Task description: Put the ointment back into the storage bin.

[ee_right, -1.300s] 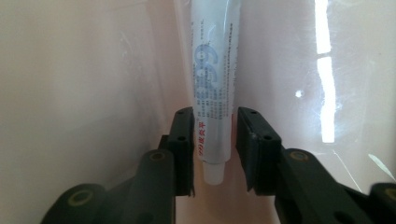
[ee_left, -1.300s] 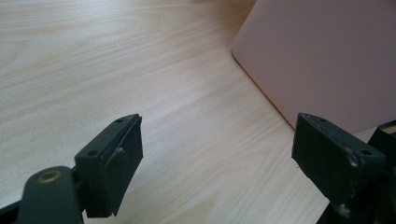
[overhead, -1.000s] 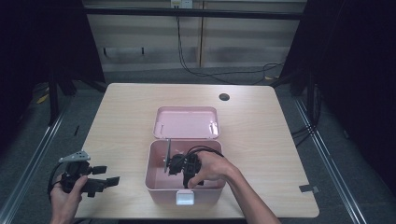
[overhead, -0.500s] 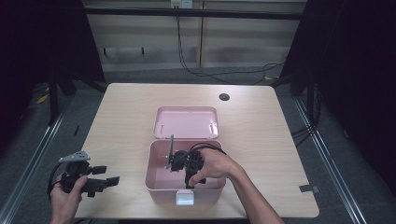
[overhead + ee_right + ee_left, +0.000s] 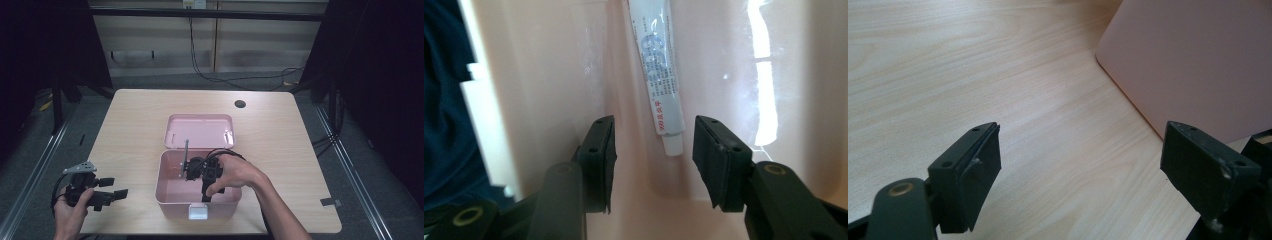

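A pink box (image 5: 170, 196) stands open near the table's front edge, its lid (image 5: 200, 131) lying just behind it. My right gripper (image 5: 205, 192) reaches down inside the box. In the right gripper view its jaws stand open (image 5: 653, 155) over the pink floor (image 5: 724, 55), and a white tube with blue print (image 5: 659, 65) lies there, its cap end between the fingertips but untouched. My left gripper (image 5: 117, 189) hovers over the table at the front left, open and empty (image 5: 1080, 170), with the box's pink side wall (image 5: 1198, 65) ahead of it.
The light wooden table (image 5: 135, 125) has a round dark hole (image 5: 240, 104) at the back right. A grey plate (image 5: 80, 167) tops the left gripper. Cables trail on the floor behind the table. Dark stands flank both sides.
The right hand and its gripper have shifted slightly inside the box. The left gripper has stayed where it was.
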{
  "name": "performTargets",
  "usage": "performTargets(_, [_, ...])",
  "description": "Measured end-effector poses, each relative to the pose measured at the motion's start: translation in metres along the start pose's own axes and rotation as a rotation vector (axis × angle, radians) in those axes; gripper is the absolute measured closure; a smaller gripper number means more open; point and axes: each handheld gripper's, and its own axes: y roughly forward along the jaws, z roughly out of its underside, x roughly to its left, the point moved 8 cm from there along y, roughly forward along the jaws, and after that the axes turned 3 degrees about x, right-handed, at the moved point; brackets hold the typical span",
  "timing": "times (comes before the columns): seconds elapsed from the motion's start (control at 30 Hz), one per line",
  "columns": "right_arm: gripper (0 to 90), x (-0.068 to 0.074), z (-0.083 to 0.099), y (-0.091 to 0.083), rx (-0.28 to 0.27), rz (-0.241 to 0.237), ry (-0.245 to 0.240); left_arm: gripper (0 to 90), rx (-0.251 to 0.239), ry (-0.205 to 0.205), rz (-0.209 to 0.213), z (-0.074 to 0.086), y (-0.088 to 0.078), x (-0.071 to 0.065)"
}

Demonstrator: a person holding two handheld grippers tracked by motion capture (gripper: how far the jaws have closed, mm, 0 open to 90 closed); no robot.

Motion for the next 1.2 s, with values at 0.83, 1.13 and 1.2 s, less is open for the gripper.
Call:
performTargets(0.83, [52.6,0.002,0.009,-0.041,-0.057,0.074,0.011,16.4,-0.001,0.0,-0.001,0.0,0.0,0.0])
performTargets(1.13, [52.6,0.003,0.022,-0.058,-0.083,0.107,0.046,16.4,-0.009,-0.005,-0.006,-0.001,-0.001,0.0])
performTargets(1.2, [52.6,0.002,0.024,-0.061,-0.092,0.113,0.047,16.4,-0.008,-0.005,-0.006,-0.001,-0.001,0.0])
